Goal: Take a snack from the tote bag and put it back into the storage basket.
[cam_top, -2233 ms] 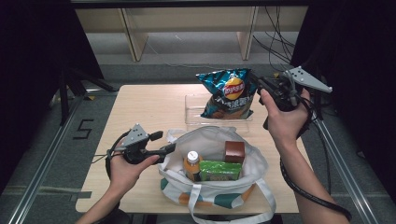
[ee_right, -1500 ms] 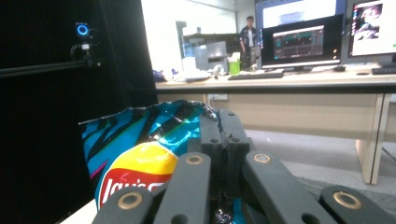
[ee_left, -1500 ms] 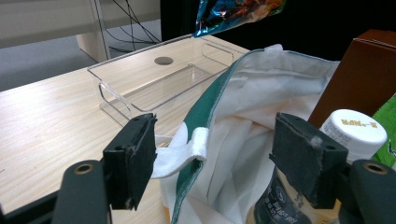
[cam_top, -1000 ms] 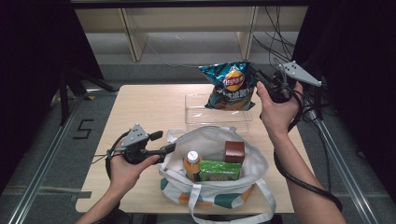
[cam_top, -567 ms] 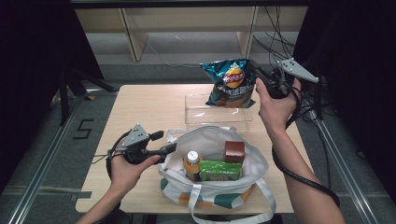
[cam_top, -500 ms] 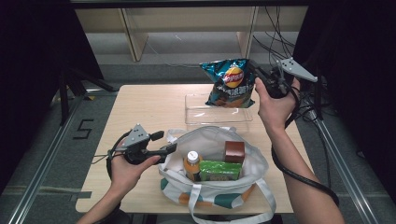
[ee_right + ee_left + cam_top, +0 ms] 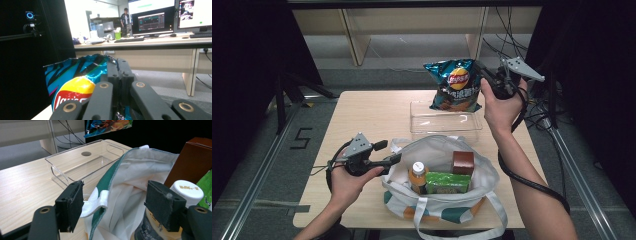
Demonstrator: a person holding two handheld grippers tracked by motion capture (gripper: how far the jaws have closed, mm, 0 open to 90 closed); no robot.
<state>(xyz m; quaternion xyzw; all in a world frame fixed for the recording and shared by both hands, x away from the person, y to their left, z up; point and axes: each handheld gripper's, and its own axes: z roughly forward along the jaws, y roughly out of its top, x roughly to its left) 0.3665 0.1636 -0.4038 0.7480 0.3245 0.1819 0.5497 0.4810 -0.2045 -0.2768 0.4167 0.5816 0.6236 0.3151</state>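
A blue chip bag hangs upright above the far edge of a clear plastic tray. My right gripper is shut on the bag's right edge; in the right gripper view the closed jaws pinch the foil of the chip bag. My left gripper is at the left rim of a white and green tote bag. In the left gripper view its jaws stand wide open around the tote's rim, with the pads apart from the cloth.
Inside the tote stand an orange bottle with a white cap, a brown box and a green packet. The light wood table has bare room on its left half. Cables hang off the right edge.
The right gripper has lifted the chip bag up off the tray and carried it slightly away and left. The left gripper has stayed at the tote's rim.
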